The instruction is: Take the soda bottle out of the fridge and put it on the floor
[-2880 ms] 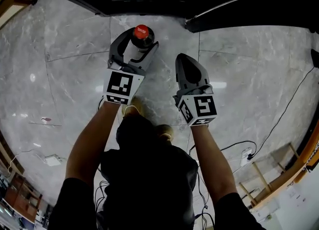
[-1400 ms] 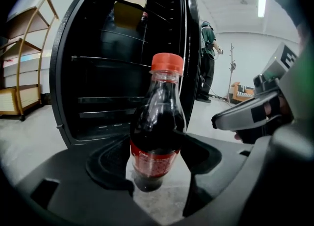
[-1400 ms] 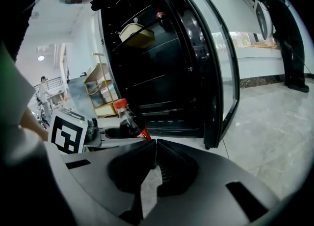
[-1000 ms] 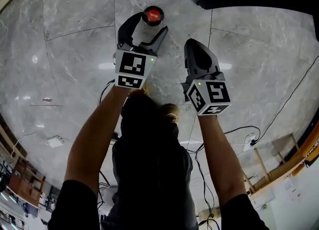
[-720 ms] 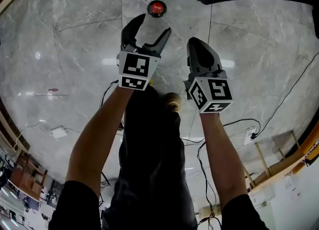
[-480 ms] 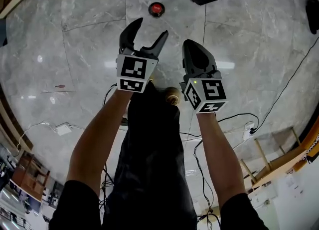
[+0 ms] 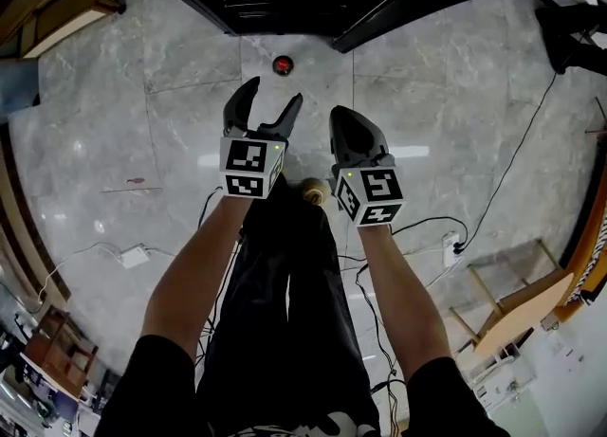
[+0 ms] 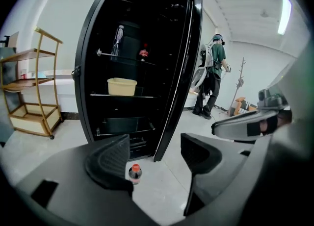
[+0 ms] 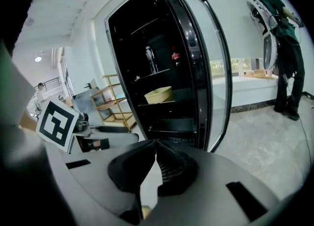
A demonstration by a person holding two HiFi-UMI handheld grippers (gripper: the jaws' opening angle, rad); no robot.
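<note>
Only one soda bottle (image 7: 283, 65) stands on the floor (image 7: 142, 141), before one fridge (image 8: 122, 122).

Yellow tub (image 8: 121, 86) upright on middle shelf. Clear bottle (image 8: 117, 41) standing on shelf above, slightly left of tub. Wooden rack (image 8: 34, 90) at far left, against white wall. Person in green top (image 8: 212, 80) standing in background at right, back turned. Bare coat stand (image 8: 240, 80) just beyond person. Ceiling light (image 8: 283, 14) lit. Black cable (image 7: 517, 170) trailing at right; white power strip (image 7: 135, 256) at left; wooden frame (image 7: 517, 307) at lower right.
</note>
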